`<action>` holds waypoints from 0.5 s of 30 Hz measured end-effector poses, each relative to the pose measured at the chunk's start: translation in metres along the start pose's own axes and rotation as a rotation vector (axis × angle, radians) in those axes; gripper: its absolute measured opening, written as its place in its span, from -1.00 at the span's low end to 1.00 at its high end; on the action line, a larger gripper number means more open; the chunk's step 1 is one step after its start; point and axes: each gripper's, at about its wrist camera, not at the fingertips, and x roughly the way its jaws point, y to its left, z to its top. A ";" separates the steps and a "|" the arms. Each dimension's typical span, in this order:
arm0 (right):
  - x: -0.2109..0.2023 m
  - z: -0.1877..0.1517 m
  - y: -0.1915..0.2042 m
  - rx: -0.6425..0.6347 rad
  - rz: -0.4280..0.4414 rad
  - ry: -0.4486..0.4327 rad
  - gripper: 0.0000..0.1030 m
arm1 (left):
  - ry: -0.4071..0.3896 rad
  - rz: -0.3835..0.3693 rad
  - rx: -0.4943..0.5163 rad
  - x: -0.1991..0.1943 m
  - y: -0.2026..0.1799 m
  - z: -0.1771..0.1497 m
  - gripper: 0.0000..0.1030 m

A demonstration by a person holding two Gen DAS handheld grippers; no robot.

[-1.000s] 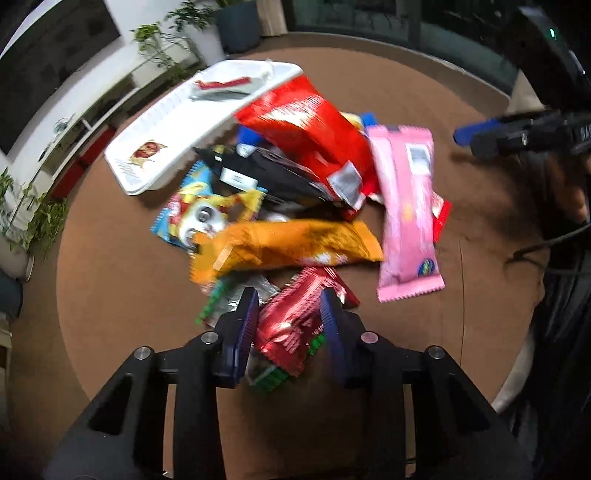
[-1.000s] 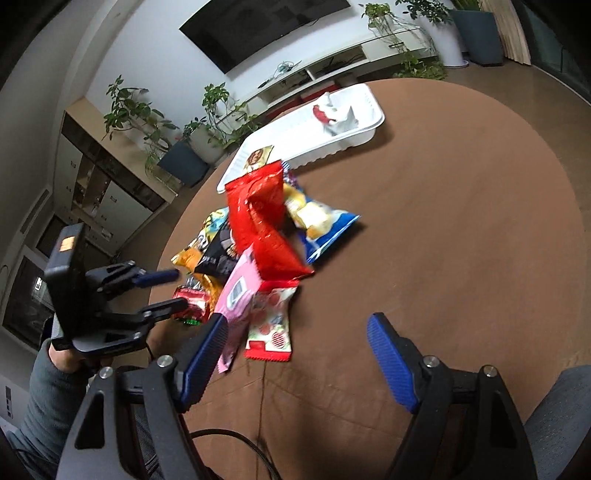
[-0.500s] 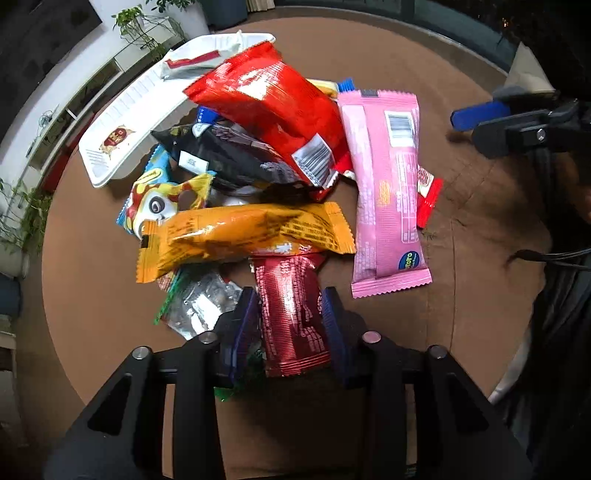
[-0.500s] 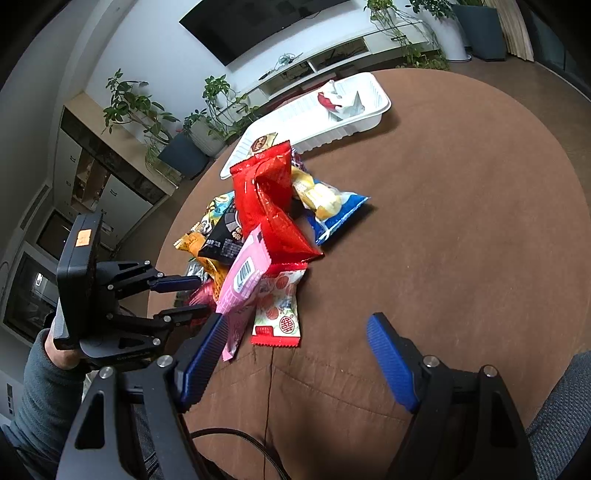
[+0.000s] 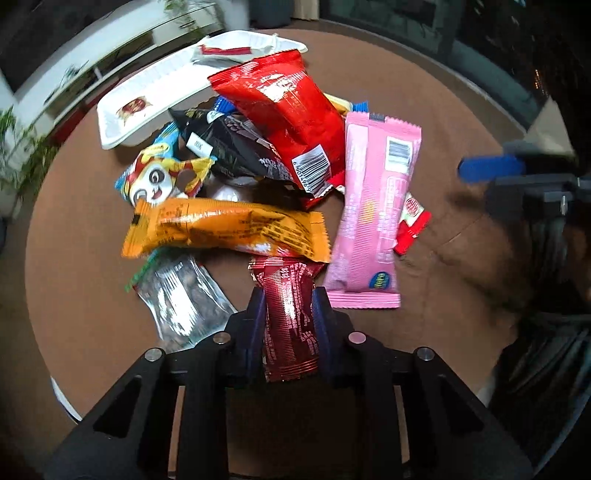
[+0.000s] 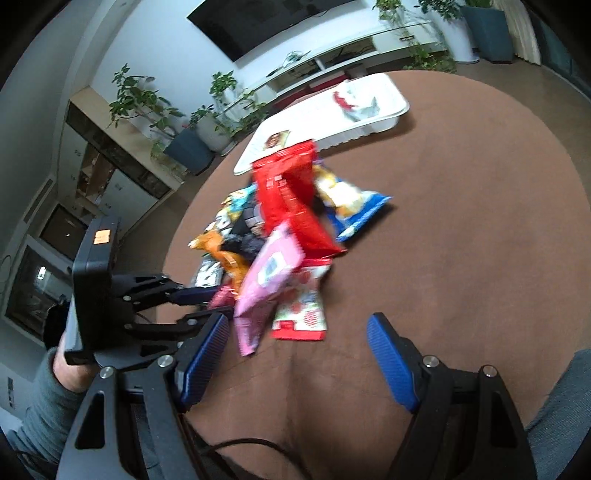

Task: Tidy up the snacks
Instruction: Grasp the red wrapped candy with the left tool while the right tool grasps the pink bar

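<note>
Brown round table (image 5: pixel 74 206), near edge: your left gripper (image 5: pixel 288 325) clamps dark red packet (image 5: pixel 290 317), lengthwise toward white tray (image 5: pixel 122 129) at far edge; right gripper (image 6: pixel 295 358) open, idle

A home living room: wall television (image 6: pixel 280 26), low media shelf (image 6: pixel 332 59), potted plants (image 6: pixel 218 110), round brown table (image 6: pixel 461 221).

A heap of snack packets (image 5: pixel 258 155) lies mid-bench (image 5: pixel 424 110), with a tray (image 5: pixel 155 92) behind it toward the far edge. A chip bag (image 5: pixel 288 110) tops the heap. The foil bar (image 5: pixel 288 314) lies at the heap's near end, between the left tongs (image 5: pixel 288 325).
</note>
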 end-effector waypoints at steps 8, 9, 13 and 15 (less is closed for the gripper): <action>0.035 0.007 0.020 0.055 0.041 0.095 0.30 | -0.059 -0.062 -0.193 -0.010 0.008 -0.022 -0.65; 0.040 0.009 0.020 0.058 0.011 0.101 0.28 | -0.065 -0.065 -0.211 -0.011 0.010 -0.025 -0.65; 0.054 0.012 0.022 0.075 -0.034 0.134 0.24 | -0.074 -0.049 -0.238 -0.014 0.009 -0.031 -0.65; 0.059 0.015 0.032 0.031 -0.074 0.134 0.23 | -0.080 -0.052 -0.253 -0.015 0.007 -0.035 -0.65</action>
